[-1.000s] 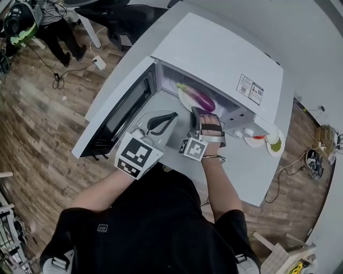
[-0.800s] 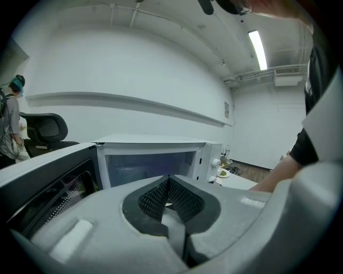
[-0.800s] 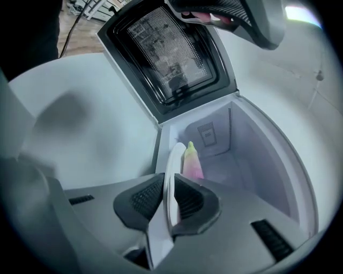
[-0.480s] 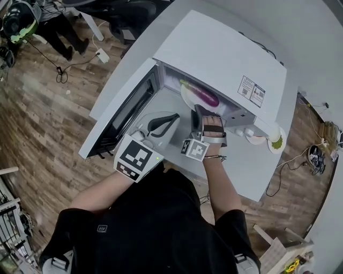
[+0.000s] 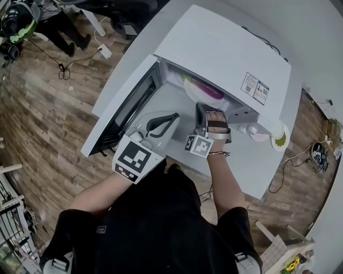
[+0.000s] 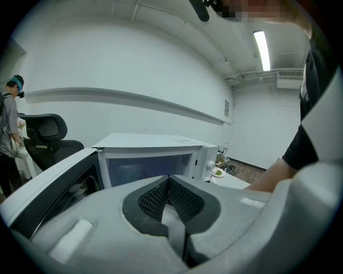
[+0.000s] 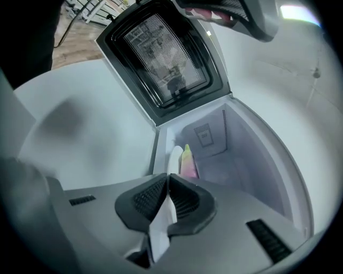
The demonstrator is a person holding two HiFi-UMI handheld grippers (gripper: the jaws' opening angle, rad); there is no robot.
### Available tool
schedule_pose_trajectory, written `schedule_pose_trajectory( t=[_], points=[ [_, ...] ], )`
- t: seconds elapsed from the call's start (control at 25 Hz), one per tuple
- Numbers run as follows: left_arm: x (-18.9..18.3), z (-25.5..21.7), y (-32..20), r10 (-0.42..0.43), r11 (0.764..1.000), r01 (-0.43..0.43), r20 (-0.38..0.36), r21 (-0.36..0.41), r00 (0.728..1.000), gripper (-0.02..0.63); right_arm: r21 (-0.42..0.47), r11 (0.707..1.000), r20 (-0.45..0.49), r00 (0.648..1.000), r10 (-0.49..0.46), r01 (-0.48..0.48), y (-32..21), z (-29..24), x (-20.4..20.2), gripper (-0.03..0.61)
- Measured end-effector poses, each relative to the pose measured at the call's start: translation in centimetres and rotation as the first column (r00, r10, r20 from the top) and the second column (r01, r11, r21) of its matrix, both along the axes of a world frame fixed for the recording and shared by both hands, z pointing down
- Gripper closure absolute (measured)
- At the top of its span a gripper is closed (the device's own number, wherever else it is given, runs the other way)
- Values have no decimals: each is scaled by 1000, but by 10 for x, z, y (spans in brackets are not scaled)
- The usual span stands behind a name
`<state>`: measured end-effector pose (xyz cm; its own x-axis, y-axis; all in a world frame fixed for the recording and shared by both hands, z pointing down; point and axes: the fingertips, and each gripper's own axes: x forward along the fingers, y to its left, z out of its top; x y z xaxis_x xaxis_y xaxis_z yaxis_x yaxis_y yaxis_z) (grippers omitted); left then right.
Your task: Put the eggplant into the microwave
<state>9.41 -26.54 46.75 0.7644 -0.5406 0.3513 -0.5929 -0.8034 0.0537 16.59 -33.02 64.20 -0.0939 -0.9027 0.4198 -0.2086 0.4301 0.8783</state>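
Note:
The purple eggplant (image 5: pixel 210 92) lies on a white plate (image 5: pixel 192 86) inside the open white microwave (image 5: pixel 225 48), half hidden under its top. In the right gripper view the eggplant (image 7: pixel 188 159) and the plate (image 7: pixel 174 156) lie just beyond the jaws. My right gripper (image 5: pixel 199 108) hangs at the oven's mouth, short of the plate; its jaws are closing, their tips meet and nothing is between them (image 7: pixel 168 176). To its left, over the table beside the swung-out door (image 5: pixel 124 109), is my left gripper (image 5: pixel 172 115), shut and empty (image 6: pixel 169 177).
The microwave stands on a white table (image 5: pixel 252 166). Two small plates of food (image 5: pixel 278 142) sit at the oven's right end. Wooden floor with cables, a black chair (image 5: pixel 134 13) and a standing person (image 5: pixel 59 24) lie beyond the table at the left.
Both grippers keep about the same places. The head view has shifted, so the plate and eggplant now show further under the microwave's top.

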Motion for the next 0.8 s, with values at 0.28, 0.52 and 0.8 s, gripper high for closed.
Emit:
schedule_pose_trajectory(
  t=[0.28, 0.52, 0.8],
  points=[
    [-2, 3, -1, 6, 1000, -6, -9, 16, 1000, 604, -20, 999, 5, 999, 36, -36, -21, 2, 3, 548],
    [-2, 11, 0, 6, 1000, -5, -24, 21, 1000, 604, -62, 994, 61, 994, 89, -85, -39, 5, 2, 546],
    [-8, 4, 1, -3, 1000, 3, -24, 20, 1000, 604, -97, 991, 109, 988, 107, -96, -25, 2, 5, 499]
  ],
)
